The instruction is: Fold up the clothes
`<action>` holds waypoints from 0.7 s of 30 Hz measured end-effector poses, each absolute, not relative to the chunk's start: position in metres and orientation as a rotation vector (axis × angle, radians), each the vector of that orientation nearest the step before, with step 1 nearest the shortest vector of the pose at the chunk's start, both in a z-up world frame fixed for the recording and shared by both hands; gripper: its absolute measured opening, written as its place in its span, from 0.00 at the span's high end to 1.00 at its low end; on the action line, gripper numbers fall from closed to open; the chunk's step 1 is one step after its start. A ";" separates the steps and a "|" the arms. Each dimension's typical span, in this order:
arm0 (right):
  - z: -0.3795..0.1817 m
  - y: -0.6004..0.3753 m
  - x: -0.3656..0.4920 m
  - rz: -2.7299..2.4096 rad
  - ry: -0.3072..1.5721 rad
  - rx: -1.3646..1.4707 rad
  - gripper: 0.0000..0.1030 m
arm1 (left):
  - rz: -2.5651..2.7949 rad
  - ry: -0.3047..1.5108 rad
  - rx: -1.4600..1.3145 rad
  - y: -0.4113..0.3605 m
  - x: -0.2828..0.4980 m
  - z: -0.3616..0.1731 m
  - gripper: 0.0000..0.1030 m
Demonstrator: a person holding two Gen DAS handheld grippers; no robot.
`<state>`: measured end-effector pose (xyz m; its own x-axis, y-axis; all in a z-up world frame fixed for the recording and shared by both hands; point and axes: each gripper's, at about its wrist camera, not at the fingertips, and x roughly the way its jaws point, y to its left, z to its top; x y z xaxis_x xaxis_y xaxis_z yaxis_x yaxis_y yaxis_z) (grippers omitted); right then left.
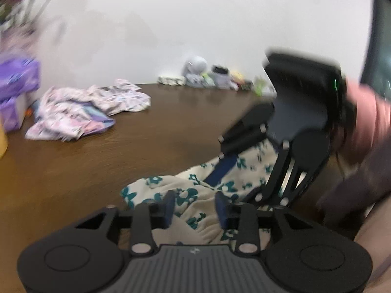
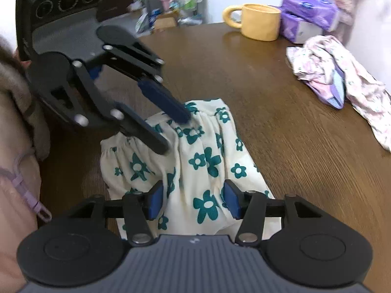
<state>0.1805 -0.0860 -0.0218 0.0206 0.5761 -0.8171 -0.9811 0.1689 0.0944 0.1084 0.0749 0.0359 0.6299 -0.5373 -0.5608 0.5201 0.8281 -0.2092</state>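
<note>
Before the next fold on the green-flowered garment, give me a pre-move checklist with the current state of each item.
1. Left claw open at the gathered edge of the cream garment with green flowers: ok.
2. Right claw open, pads either side of the cloth: ok.
3. Either claw actually gripping fabric: not ok, both open.
4. Garment lying flat: not ok, it is bunched and creased.
5. Bare wooden table beyond the garment for folding: ok; the pink patterned clothes and yellow mug sit apart.
6. Which garment part each claw is over: cannot tell.
</note>
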 end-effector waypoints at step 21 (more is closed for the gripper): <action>-0.024 -0.059 0.179 1.197 0.827 -0.505 0.50 | -0.333 0.787 -0.810 0.153 0.101 -0.015 0.54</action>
